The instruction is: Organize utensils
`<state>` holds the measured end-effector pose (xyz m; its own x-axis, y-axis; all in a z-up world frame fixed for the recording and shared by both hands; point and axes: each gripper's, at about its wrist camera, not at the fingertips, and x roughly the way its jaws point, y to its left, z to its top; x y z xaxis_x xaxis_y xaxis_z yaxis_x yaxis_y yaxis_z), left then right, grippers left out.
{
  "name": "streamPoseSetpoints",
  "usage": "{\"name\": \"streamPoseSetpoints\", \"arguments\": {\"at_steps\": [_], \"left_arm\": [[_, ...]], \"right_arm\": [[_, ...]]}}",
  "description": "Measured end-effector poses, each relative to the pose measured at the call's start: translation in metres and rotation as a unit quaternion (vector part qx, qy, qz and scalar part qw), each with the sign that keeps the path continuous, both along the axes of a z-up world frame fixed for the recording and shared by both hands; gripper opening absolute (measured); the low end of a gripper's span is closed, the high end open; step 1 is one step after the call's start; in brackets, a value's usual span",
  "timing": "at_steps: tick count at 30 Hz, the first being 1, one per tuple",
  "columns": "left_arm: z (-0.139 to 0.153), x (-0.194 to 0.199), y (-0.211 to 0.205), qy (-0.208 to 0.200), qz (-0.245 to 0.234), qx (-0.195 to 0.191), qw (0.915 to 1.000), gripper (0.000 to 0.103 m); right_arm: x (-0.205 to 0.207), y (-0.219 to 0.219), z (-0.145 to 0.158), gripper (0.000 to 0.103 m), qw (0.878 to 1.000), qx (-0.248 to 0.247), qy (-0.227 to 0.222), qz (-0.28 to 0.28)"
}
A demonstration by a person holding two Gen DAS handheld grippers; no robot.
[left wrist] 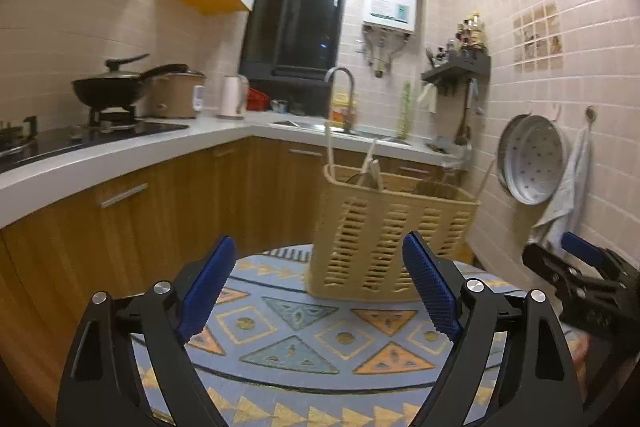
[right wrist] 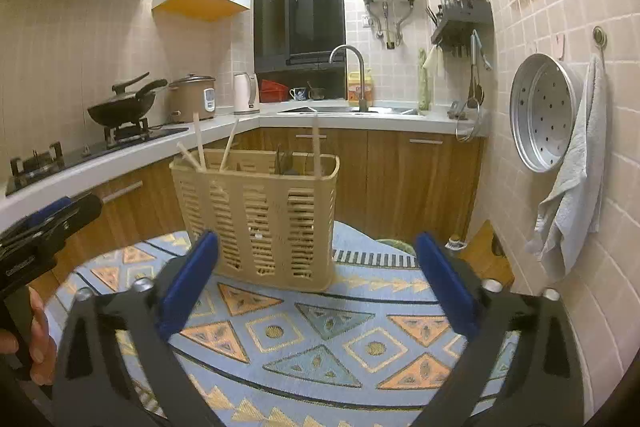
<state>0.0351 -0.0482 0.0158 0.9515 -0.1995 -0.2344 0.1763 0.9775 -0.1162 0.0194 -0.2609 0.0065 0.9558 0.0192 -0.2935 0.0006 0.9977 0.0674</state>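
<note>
A beige slatted utensil basket [left wrist: 384, 239] stands on a round table with a patterned blue cloth [left wrist: 296, 339]; it also shows in the right wrist view [right wrist: 260, 219]. Pale chopsticks [right wrist: 200, 143] and dark utensils [right wrist: 285, 163] stick up out of it. My left gripper [left wrist: 320, 283] is open and empty, just in front of the basket. My right gripper [right wrist: 316, 279] is open and empty, also just in front of the basket. The right gripper shows at the right edge of the left wrist view [left wrist: 576, 267]; the left gripper shows at the left edge of the right wrist view [right wrist: 44, 227].
A white L-shaped counter [right wrist: 224, 125] holds a wok [right wrist: 120, 107], a rice cooker [right wrist: 192, 99], a kettle [right wrist: 245, 93] and a sink with a tap [right wrist: 352, 75]. On the tiled wall at right hang a steamer tray [right wrist: 544, 115] and a towel [right wrist: 572, 179].
</note>
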Motion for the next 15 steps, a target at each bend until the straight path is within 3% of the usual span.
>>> {"name": "streamPoseSetpoints", "arguments": {"at_steps": [3,7,15], "left_arm": [[-0.006,0.001,-0.003,-0.003,0.008,0.005,0.9999,0.085],[-0.012,-0.005,-0.008,-0.023,0.028,0.034,0.9988,0.087],[-0.009,-0.017,-0.018,-0.05,0.032,0.055,0.9967,0.093]], "right_arm": [[0.002,0.005,-0.012,0.095,1.0,-0.005,0.001,-0.004],[0.005,-0.002,-0.024,0.095,1.0,0.027,0.002,-0.006],[0.002,-0.009,-0.028,0.095,0.999,0.046,0.003,-0.012]]}}
